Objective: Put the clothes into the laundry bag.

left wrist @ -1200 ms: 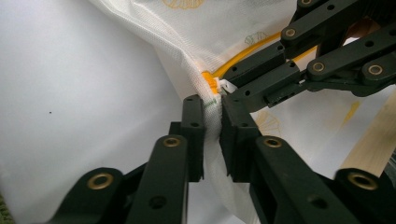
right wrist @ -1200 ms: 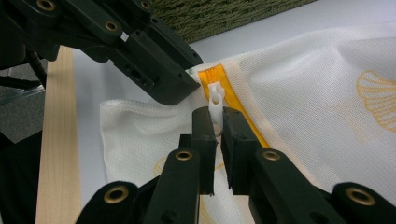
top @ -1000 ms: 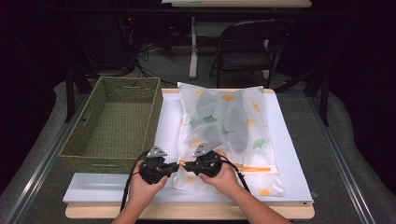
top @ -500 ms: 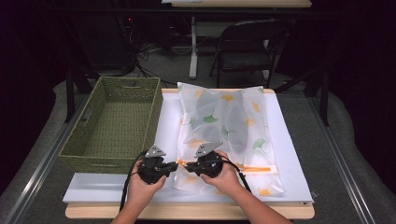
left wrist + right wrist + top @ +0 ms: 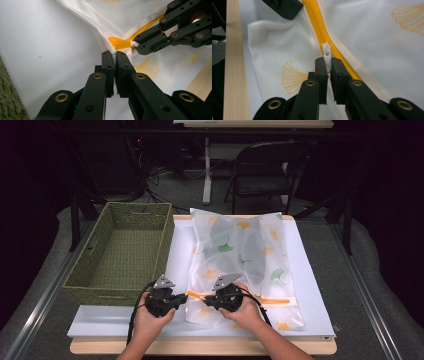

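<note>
Mesh bag (image 5: 239, 255), orange zipper (image 5: 322, 27)

The right gripper (image 5: 209, 300) crept slightly toward the left gripper (image 5: 181, 301) along the orange zipper (image 5: 265, 300); the mesh bag (image 5: 240, 255) barely shifted.

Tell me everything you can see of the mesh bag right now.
The mesh bag is white, translucent netting printed with orange and green ginkgo leaves, with dark contents inside. It lies flat on the white board, beside the wicker basket. An orange zipper crosses its near end. The left gripper pinches the bag's corner fabric; the right gripper clamps the white zipper pull.
</note>
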### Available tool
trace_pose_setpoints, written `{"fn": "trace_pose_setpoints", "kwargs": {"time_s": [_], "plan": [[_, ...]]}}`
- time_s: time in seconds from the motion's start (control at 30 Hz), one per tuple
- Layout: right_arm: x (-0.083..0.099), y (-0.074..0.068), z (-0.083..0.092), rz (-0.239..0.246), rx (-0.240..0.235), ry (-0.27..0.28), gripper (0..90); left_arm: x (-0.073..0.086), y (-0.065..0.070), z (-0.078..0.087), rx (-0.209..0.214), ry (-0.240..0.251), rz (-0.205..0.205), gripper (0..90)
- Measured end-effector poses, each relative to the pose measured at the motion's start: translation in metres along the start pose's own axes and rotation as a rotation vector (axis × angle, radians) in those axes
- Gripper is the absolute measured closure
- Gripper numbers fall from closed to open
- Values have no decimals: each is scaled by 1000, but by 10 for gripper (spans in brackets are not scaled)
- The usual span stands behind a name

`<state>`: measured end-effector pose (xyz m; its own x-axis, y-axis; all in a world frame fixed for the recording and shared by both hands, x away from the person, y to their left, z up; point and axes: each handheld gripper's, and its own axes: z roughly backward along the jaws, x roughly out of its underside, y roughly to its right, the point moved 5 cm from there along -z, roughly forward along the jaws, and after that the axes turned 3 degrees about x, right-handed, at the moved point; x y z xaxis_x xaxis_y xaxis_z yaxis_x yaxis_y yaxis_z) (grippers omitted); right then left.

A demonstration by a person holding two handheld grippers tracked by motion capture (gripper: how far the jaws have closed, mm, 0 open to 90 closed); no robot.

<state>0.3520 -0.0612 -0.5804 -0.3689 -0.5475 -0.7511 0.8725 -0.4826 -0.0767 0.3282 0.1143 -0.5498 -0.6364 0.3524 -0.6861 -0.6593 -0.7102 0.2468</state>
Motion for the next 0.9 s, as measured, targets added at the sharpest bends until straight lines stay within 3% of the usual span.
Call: {"fn": "trace_pose_setpoints", "kwargs": {"time_s": [0.27, 0.53, 0.9], "plan": [[7, 5, 6, -10, 19, -15, 843, 0, -5, 3, -4, -2, 2, 864], [16, 14, 17, -24, 38, -29, 843, 1, -7, 3, -5, 1, 30, 864], [28, 23, 34, -38, 66, -40, 843, 2, -8, 1, -11, -8, 12, 864]]}}
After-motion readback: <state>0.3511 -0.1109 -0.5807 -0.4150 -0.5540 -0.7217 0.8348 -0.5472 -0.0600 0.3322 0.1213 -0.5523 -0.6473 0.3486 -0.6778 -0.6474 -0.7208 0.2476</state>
